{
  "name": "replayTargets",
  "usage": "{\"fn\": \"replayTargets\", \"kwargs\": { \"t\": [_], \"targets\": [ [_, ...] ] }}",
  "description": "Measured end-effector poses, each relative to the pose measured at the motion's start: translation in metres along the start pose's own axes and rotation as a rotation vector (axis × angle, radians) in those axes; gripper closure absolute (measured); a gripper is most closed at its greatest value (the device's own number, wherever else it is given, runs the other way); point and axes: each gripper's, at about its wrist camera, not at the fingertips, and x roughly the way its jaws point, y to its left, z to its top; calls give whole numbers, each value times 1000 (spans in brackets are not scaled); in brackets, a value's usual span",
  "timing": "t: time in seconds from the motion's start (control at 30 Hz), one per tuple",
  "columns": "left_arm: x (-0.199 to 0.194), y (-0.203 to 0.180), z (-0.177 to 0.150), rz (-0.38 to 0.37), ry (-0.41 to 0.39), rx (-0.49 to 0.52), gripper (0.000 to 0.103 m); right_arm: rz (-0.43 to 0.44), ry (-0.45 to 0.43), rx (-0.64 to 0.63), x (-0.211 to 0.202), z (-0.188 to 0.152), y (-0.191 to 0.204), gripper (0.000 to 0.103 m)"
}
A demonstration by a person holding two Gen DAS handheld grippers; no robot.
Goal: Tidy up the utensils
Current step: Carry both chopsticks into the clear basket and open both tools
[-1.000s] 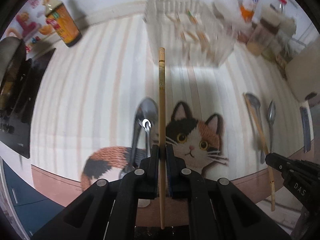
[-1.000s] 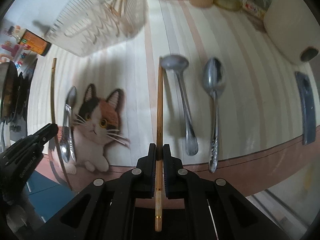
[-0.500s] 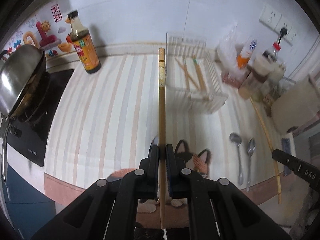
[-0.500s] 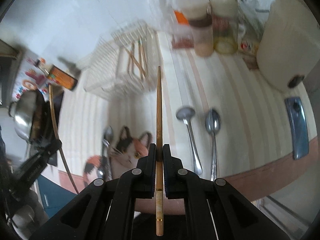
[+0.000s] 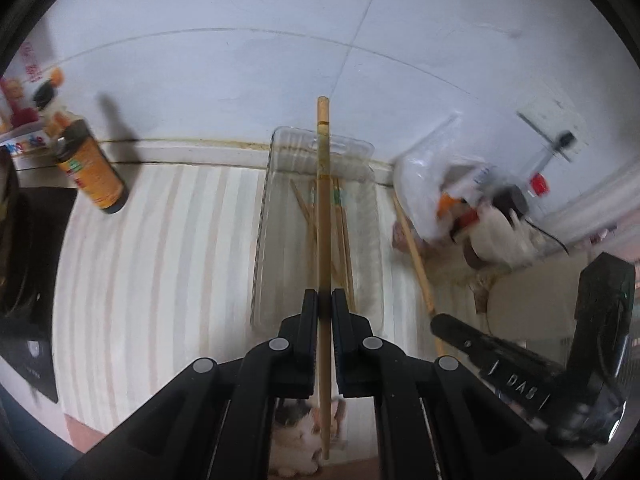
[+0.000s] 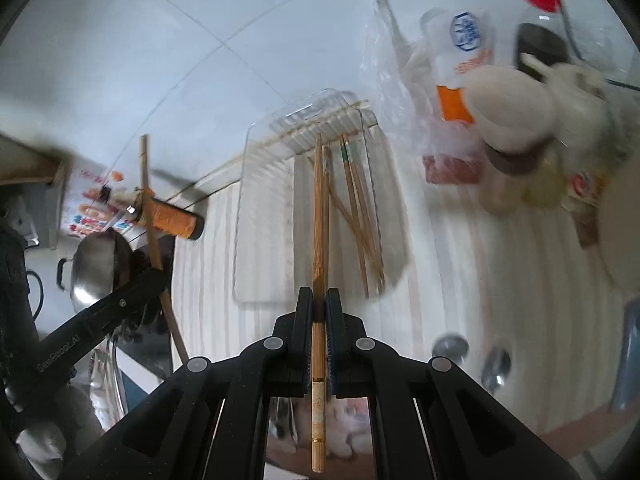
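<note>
A: Which step is this?

B: Carrying chopsticks to the clear tray [image 5: 280, 160]. The left gripper [image 5: 325, 308] is clamped narrow on one chopstick [image 5: 322, 216], and the right gripper [image 6: 319, 304] is clamped on the other chopstick [image 6: 318, 216]. Both sticks point out over the tray, where several more chopsticks [image 6: 360, 216] already lie in one compartment

A: And next?

B: My guess: lower each stick until it lies along that compartment, then let the fingers part. The sticks are thin and could roll or catch on the tray's ribbed wall, so they need to go in lengthwise

A: What's left on the counter?

B: Two spoons [image 6: 472, 356] on the striped mat [image 5: 160, 240], near the right gripper

A: The room?

B: A kitchen counter against a white tiled wall. A sauce bottle [image 5: 90, 176] stands at the left by a dark stove [image 5: 24, 248]; bags and jars [image 6: 500, 120] crowd the right, blurred
</note>
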Motion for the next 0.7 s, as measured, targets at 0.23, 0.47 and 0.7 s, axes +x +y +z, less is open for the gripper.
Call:
{"fn": "replayTargets", "kwargs": {
  "t": [0.23,0.47,0.7],
  "targets": [
    [69,8,46,44,125,-4,98,-42,73,12,57,54,-2,97],
    [66,21,49,96,85,-42,93,-54,115,7,75,68,-7,81],
    [21,38,9,268,-109,-2,29,-132,8,-31,30,27,-27,62]
  ]
}}
